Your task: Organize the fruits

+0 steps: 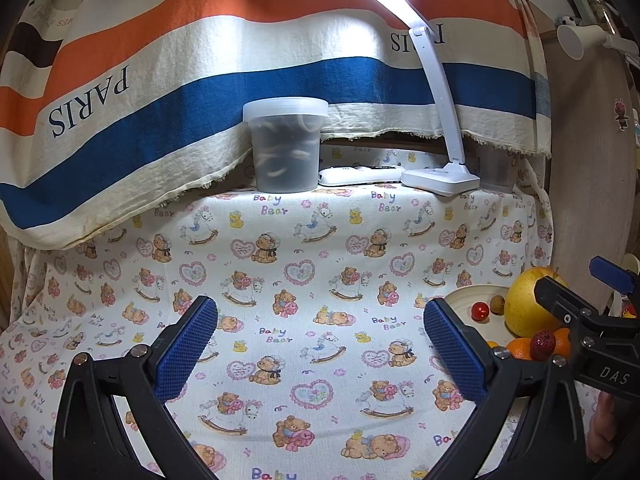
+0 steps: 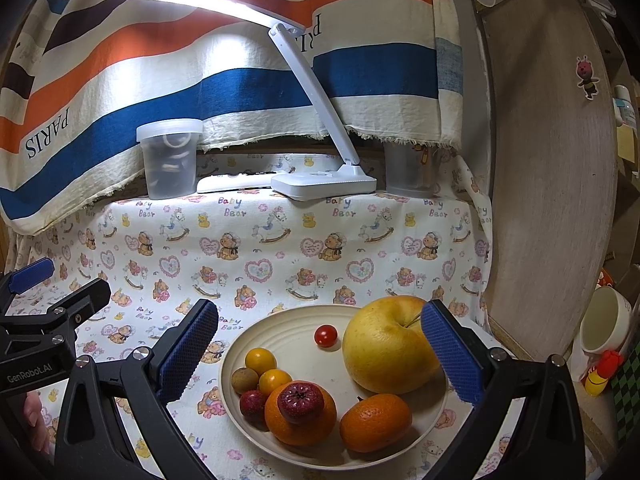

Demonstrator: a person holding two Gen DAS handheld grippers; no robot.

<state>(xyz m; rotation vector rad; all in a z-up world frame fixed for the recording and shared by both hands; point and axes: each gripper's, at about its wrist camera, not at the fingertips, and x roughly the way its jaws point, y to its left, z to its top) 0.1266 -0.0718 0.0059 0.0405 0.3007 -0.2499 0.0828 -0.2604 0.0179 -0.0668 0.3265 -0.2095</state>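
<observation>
Two grippers spread wide, holding nothing; all fruit sits in the cream plate (image 2: 240, 354).

Left wrist view: your left gripper (image 1: 320, 354) hovers over bare bear-print cloth (image 1: 280, 280), fingers well apart, nothing between them; the plate shows at right edge, partly hidden behind your right gripper (image 1: 580, 292), with the big yellow apple (image 1: 524, 300) and a cherry tomato (image 1: 480, 311) visible; lidded plastic tub (image 1: 286, 146) and white desk lamp (image 1: 440, 178) stand at the back.
Right wrist view: your right gripper (image 2: 320, 354) hangs above the plate, fingers wide apart, right pad in front of the apple, contact unclear; a dark red berry (image 2: 300, 402) sits on top of one orange (image 2: 300, 420), second orange (image 2: 375, 422) beside it, small yellow, brown and red fruits at plate's left.
</observation>
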